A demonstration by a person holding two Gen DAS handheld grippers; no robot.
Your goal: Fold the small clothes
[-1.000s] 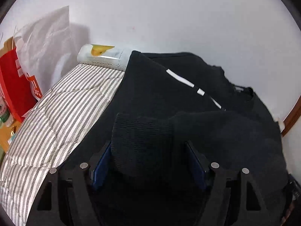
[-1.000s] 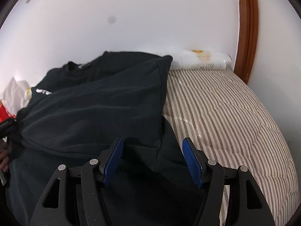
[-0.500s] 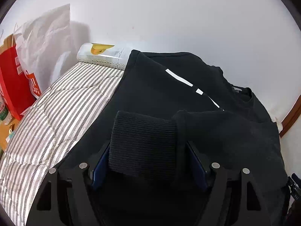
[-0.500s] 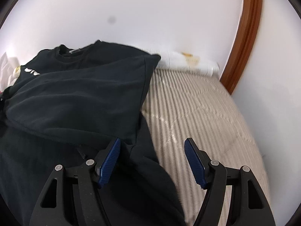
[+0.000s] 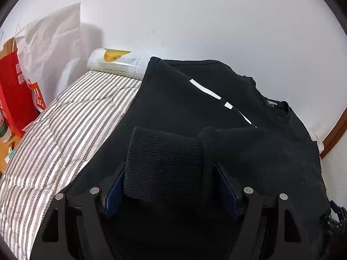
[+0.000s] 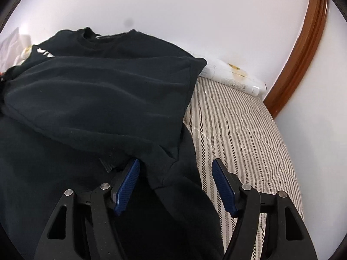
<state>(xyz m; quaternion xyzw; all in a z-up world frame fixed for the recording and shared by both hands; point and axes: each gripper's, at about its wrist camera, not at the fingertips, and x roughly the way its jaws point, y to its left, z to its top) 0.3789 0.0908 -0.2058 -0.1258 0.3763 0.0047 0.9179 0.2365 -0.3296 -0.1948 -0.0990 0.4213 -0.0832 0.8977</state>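
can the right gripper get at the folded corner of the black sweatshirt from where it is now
Probably yes. The right gripper is open, and the folded corner of the black sweatshirt lies just ahead between its blue fingers, with nothing over it. The striped bedding beside it is no obstruction.

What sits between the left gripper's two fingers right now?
In the left wrist view, the black sweatshirt's ribbed cuff fills the gap between the left gripper's open fingers.

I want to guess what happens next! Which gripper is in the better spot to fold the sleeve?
Probably the left gripper: the ribbed cuff of the black sweatshirt sits between its open jaws. The right gripper is open at the folded side edge, gripping nothing.
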